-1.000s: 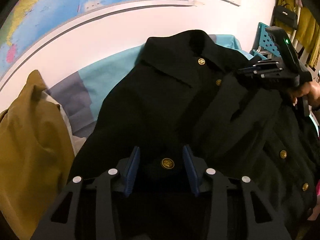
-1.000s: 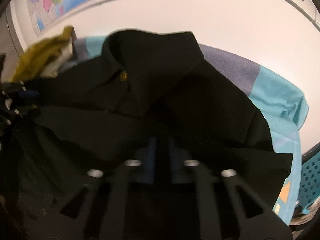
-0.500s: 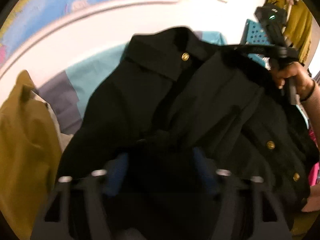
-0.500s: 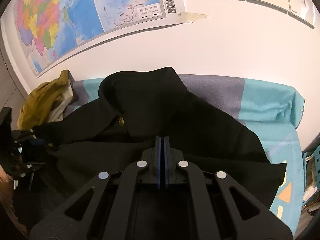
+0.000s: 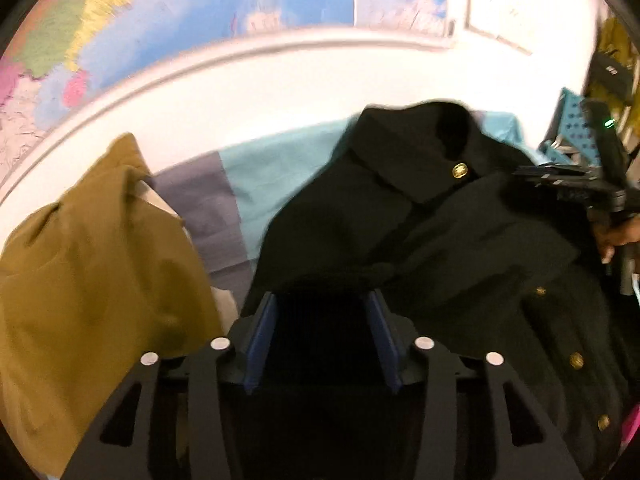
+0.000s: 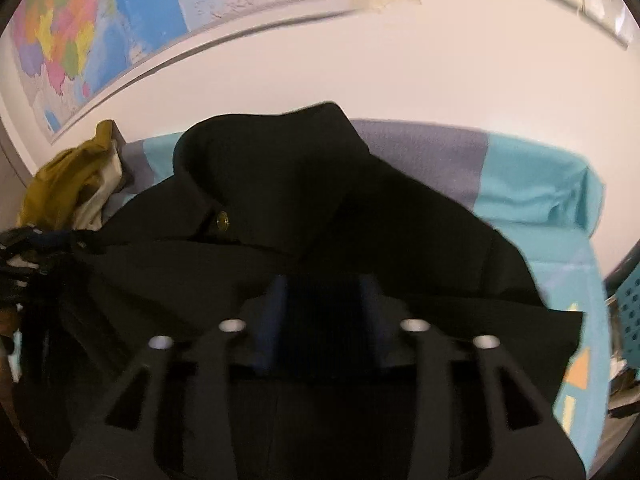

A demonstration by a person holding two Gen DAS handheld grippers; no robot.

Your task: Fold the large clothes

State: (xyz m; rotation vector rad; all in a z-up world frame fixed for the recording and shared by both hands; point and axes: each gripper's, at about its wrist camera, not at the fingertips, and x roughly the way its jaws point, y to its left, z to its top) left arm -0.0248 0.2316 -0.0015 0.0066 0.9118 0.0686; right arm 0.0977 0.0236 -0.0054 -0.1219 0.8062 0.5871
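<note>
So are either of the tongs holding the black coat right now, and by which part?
Nothing is held. Both the left tongs and right tongs are opening with empty gaps above the black coat.

right gripper (image 6: 323, 312) jaws opening | over black coat (image 6: 304, 200) | teal sheet (image 6: 536, 188)

A black coat (image 5: 400, 216) with gold buttons (image 5: 459, 170) lies on a turquoise-and-grey cloth (image 5: 256, 184). At left sits a mustard-yellow garment (image 5: 92, 264); a multicoloured map (image 6: 80, 28) hangs on the white wall (image 6: 400, 72).
</note>
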